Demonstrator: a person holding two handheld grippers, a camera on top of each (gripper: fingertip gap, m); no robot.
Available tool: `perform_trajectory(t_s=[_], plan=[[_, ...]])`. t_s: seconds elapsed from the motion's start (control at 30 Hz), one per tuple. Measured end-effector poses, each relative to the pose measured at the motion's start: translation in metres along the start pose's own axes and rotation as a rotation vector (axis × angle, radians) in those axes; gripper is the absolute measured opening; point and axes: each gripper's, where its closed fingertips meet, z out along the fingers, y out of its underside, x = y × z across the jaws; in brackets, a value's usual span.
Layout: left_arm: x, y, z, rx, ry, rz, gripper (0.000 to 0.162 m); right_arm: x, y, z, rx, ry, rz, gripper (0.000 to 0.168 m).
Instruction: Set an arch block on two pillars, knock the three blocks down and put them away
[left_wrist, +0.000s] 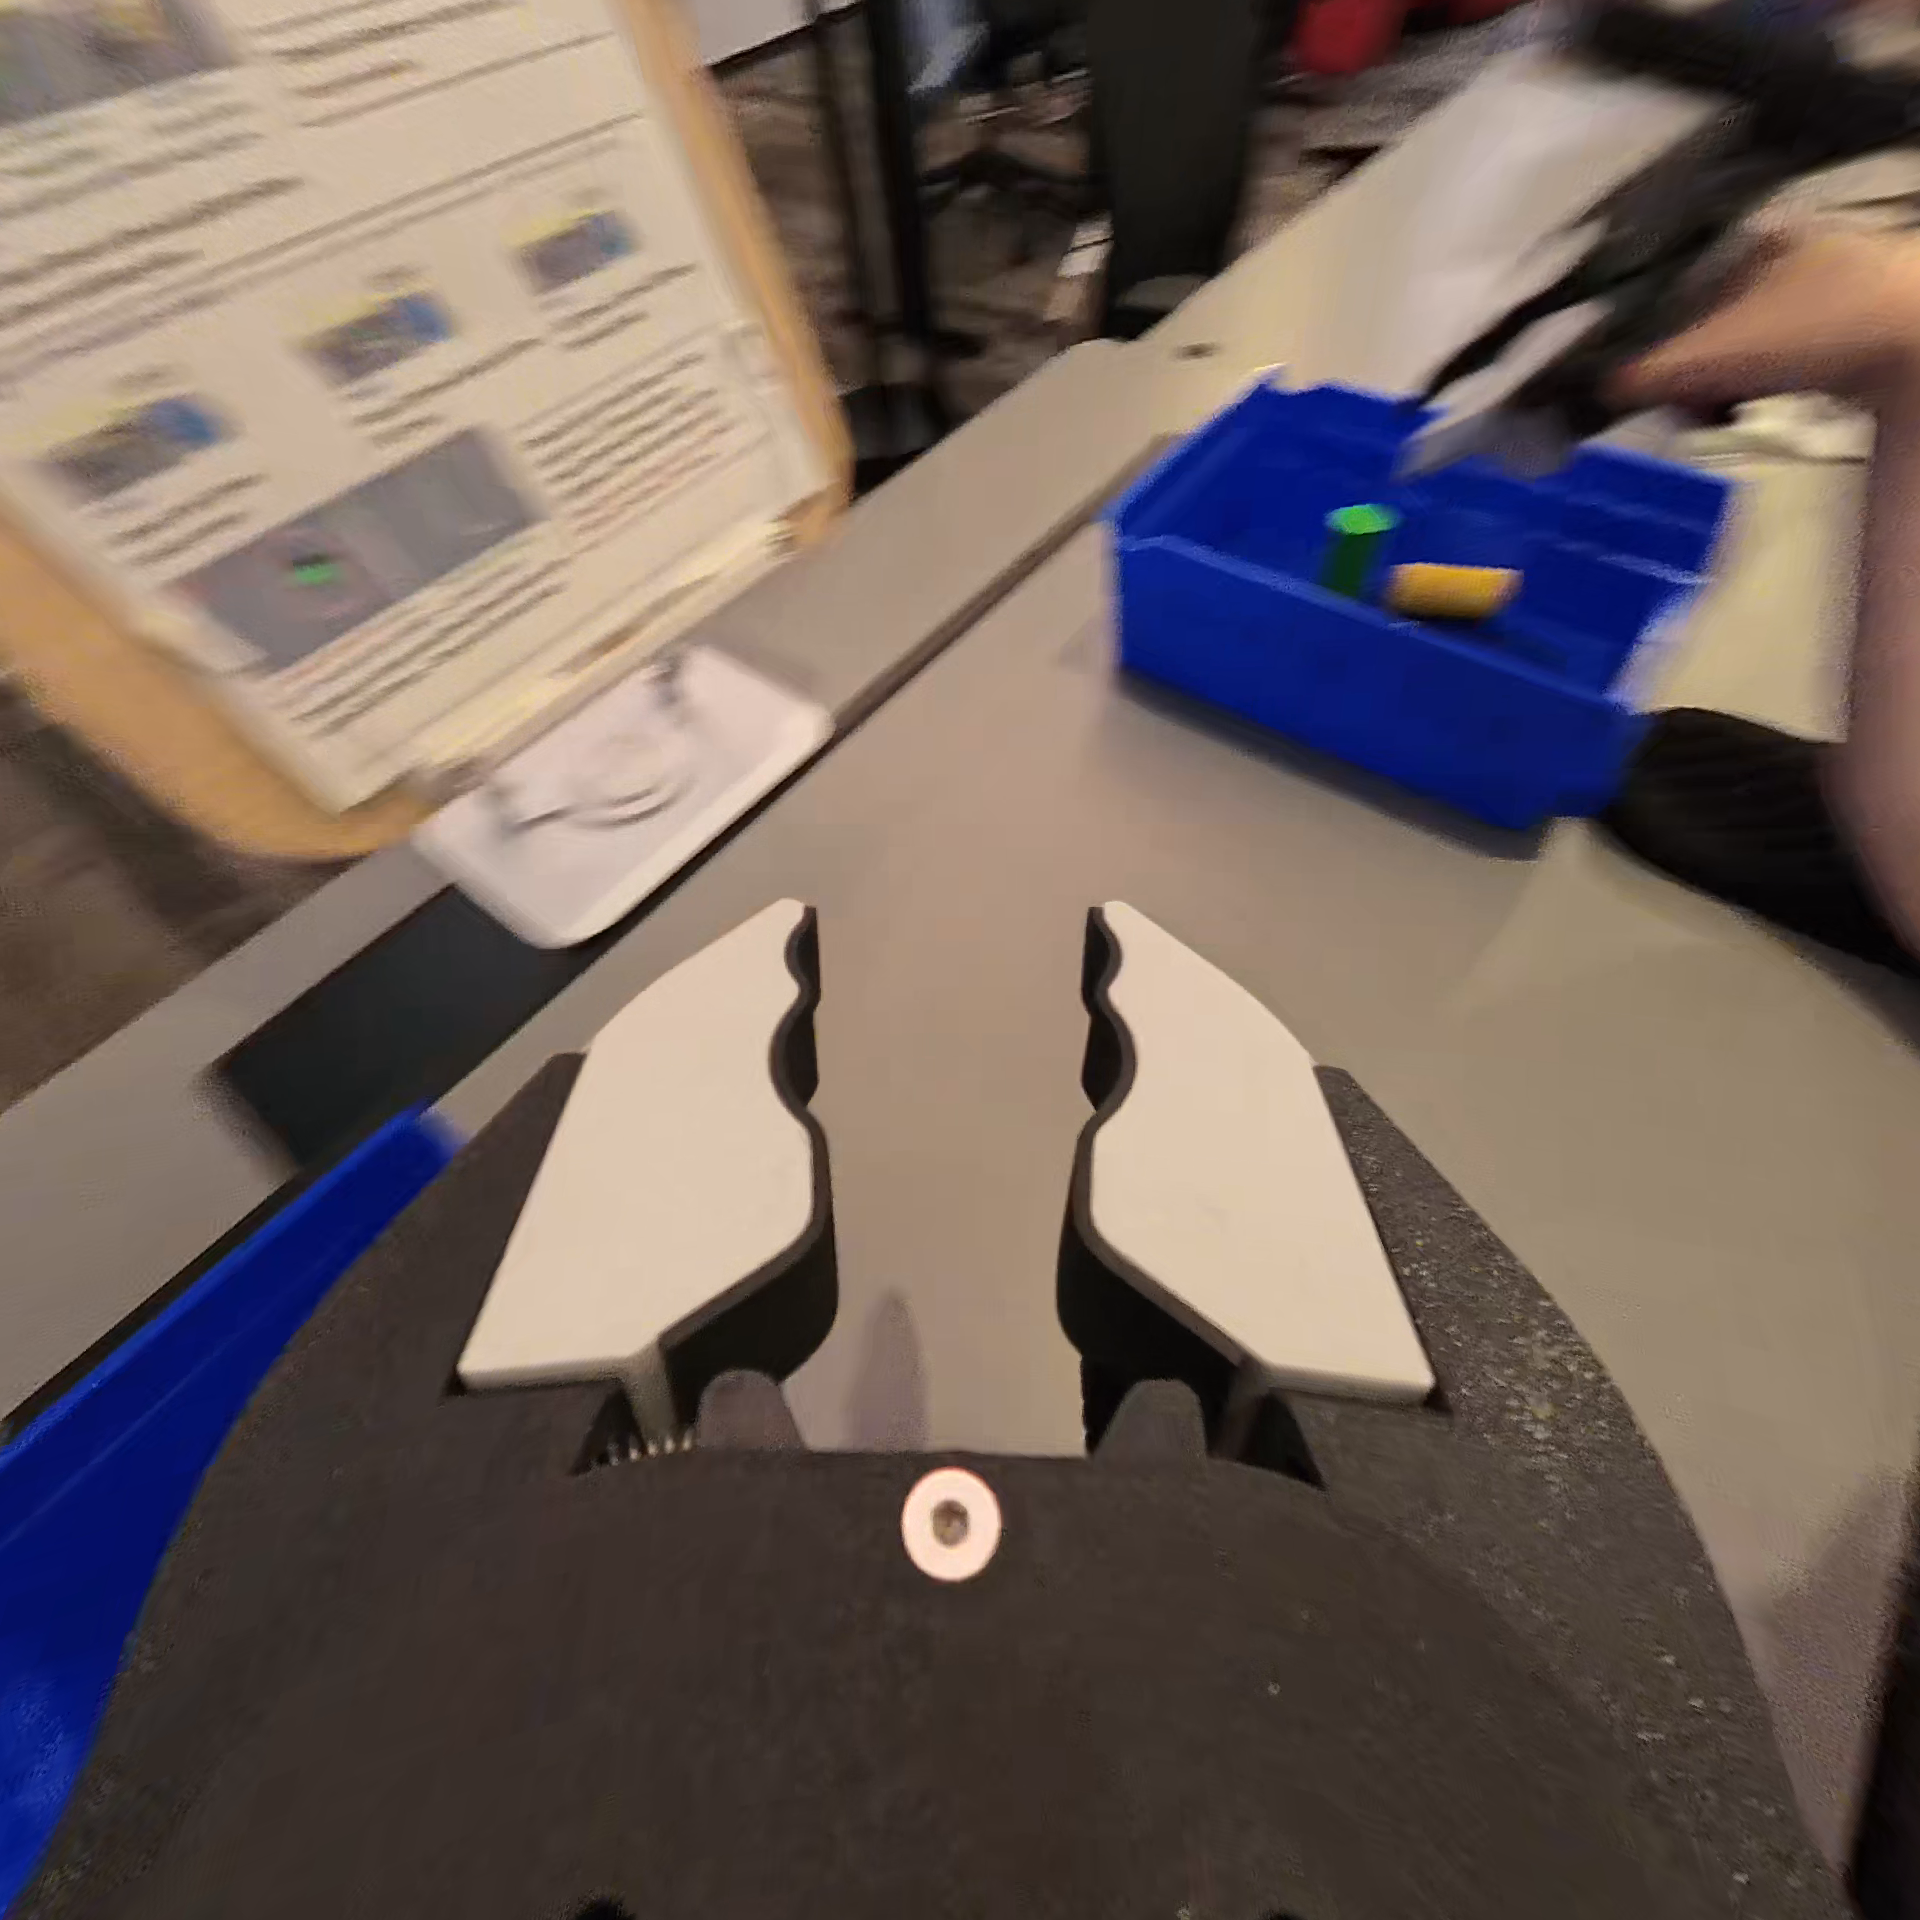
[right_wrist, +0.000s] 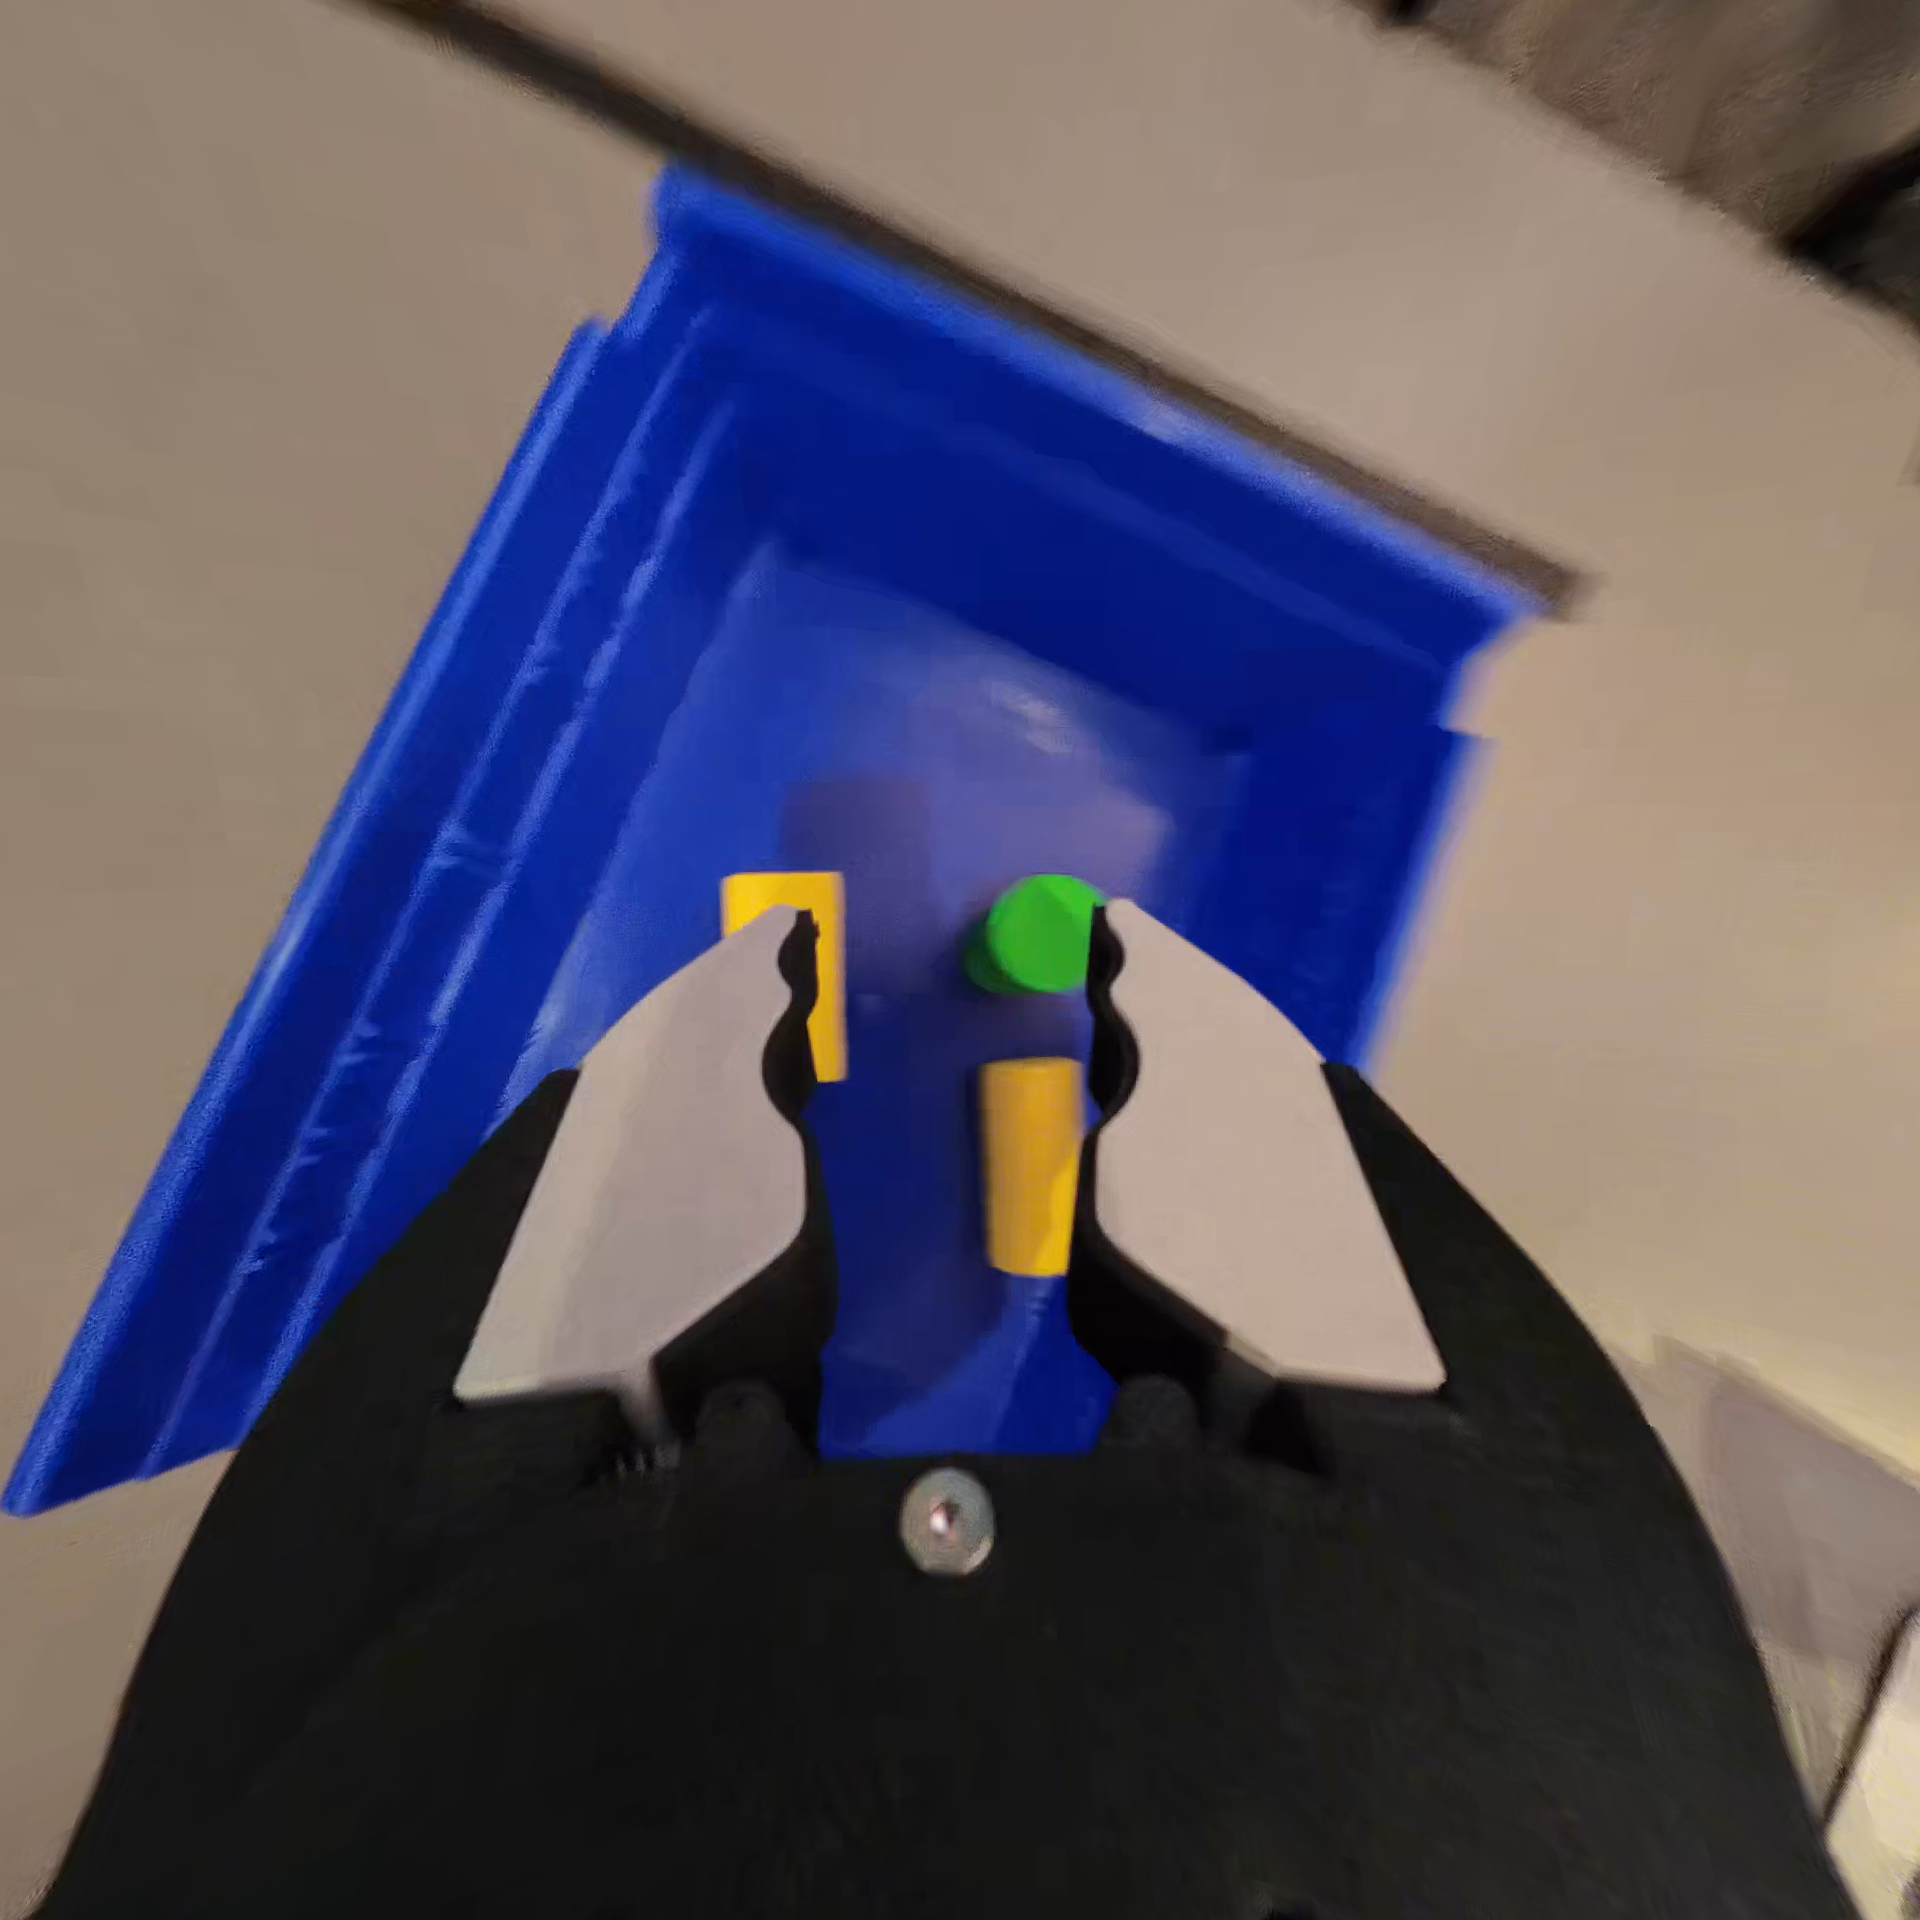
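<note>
1. We see all three blocks inside the blue bin (right_wrist: 727, 499): a green cylinder (right_wrist: 1034, 935) standing on end, a yellow block (right_wrist: 1029, 1164) lying on its side just beside it, and a second yellow block (right_wrist: 784, 899) lying apart from those two, partly hidden behind a finger of the right gripper.
2. We cannot tell from these blurred pictures which yellow piece is the arch.
3. In the left wrist view we make out only the green cylinder (left_wrist: 1356, 545) and one yellow block (left_wrist: 1449, 592) over the bin's (left_wrist: 1351, 686) front wall.
4. Our right gripper (right_wrist: 951, 930) hangs over the bin looking down into it, its jaws spread apart with nothing between them; the left wrist view shows it (left_wrist: 1475, 436) blurred above the bin's far rim, with a hand (left_wrist: 1766, 322) behind it.
5. Our left gripper (left_wrist: 951, 935) sits low over the grey table (left_wrist: 935, 831), well apart from the bin, jaws parted and empty.
6. Beyond it, to the left, a printed board with a wooden edge (left_wrist: 395, 395) stands tilted, with a white tray-like thing (left_wrist: 623, 800) at its foot.
7. A second blue piece (left_wrist: 208, 1351) shows at the lower left edge.
</note>
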Motion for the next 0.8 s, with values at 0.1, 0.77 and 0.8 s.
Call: perform_trajectory(t_s=[0.1,0.77,0.8], plan=[[-0.071,0.028,-0.050,-0.078,-0.340,-0.093,0.059,0.048,0.009,-0.029,0.102,0.119,0.137,0.060],[-0.177,0.252,-0.161,-0.576,-0.687,-0.719,0.060,0.074,0.106,0.020,-0.324,0.068,0.320,0.035],[-0.175,0.255,-0.155,-0.583,-0.659,-0.726,0.060,0.073,0.107,0.021,-0.333,0.069,0.322,0.034]])
